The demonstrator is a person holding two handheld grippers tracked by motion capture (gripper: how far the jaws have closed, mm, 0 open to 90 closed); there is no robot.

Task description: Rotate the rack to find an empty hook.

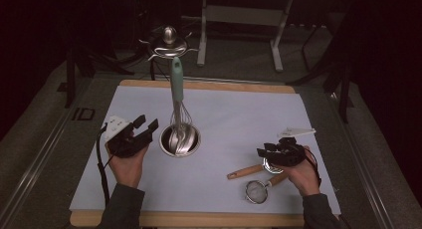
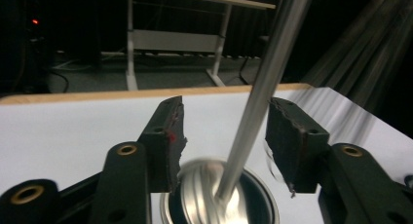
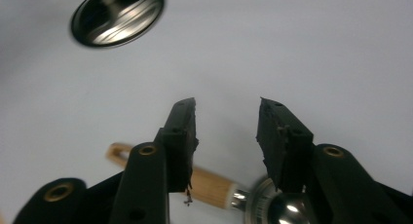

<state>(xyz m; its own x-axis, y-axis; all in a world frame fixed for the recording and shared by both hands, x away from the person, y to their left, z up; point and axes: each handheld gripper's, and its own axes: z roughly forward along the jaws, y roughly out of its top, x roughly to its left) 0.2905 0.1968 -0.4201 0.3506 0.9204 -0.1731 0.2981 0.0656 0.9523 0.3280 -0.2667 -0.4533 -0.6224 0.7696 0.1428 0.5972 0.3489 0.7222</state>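
Our right tool (image 1: 278,154), released, hovers over the wooden-handled ladle (image 1: 249,170) lying on the table (image 1: 239,114); our left tool (image 1: 142,129), also released, waits beside the rack (image 1: 180,139). We should centre the jaws across the handle before clenching.

One marking is legible: the characters "ID" (image 1: 82,114), light on dark, stand on the dark surround just off the desk's (image 1: 239,109) left edge, near its far-left corner. No other text, label, brand or number is readable.
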